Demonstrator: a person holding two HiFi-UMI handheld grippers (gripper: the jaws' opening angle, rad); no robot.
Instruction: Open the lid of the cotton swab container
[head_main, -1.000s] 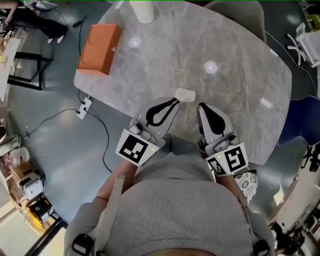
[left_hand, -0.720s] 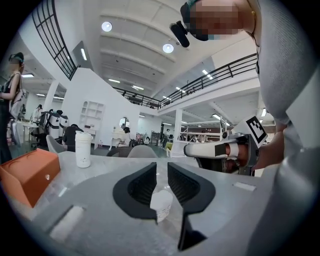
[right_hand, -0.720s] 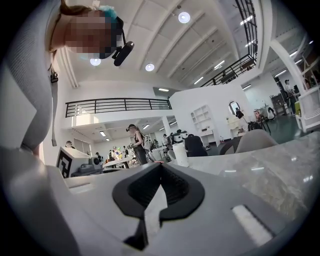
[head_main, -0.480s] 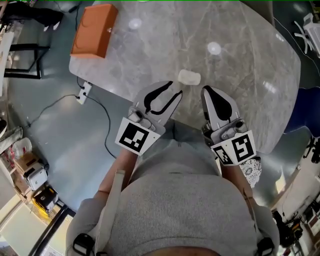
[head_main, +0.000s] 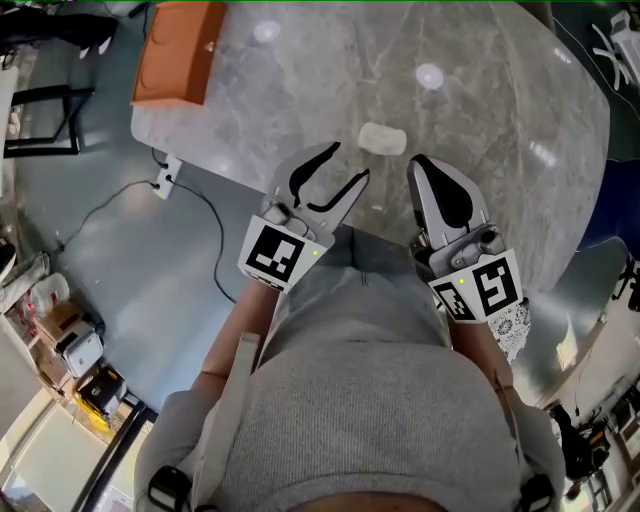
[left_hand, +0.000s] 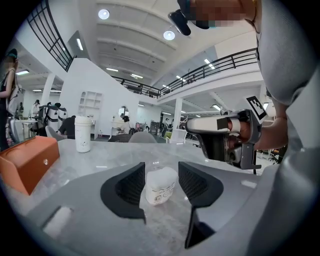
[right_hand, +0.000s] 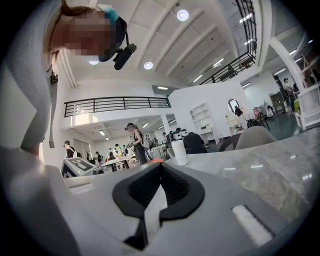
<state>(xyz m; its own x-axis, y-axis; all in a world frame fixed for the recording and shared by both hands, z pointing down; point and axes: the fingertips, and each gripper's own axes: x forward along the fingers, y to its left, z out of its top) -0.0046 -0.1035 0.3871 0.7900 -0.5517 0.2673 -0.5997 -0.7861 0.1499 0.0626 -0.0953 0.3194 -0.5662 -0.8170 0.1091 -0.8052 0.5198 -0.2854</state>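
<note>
The cotton swab container (head_main: 383, 139), a small whitish tub with its lid on, stands on the grey marble table (head_main: 480, 90) near the front edge. My left gripper (head_main: 346, 164) points at it from the near left, and its jaws are opening with nothing pressed between them. In the left gripper view the container (left_hand: 160, 189) shows through the gap of the left gripper (left_hand: 161, 171), a little ahead of the tips. My right gripper (head_main: 420, 165) is shut and empty, just right of the container; the right gripper view shows the right gripper (right_hand: 158, 172) with pads together.
An orange box (head_main: 178, 40) lies at the table's far left corner. A white cup (left_hand: 82, 134) stands farther back. The table edge runs just under both grippers, with a cable and power strip (head_main: 165, 172) on the floor to the left.
The left gripper's jaws have gone from shut to apart. Both grippers have edged forward toward the container. The right gripper stays shut.
</note>
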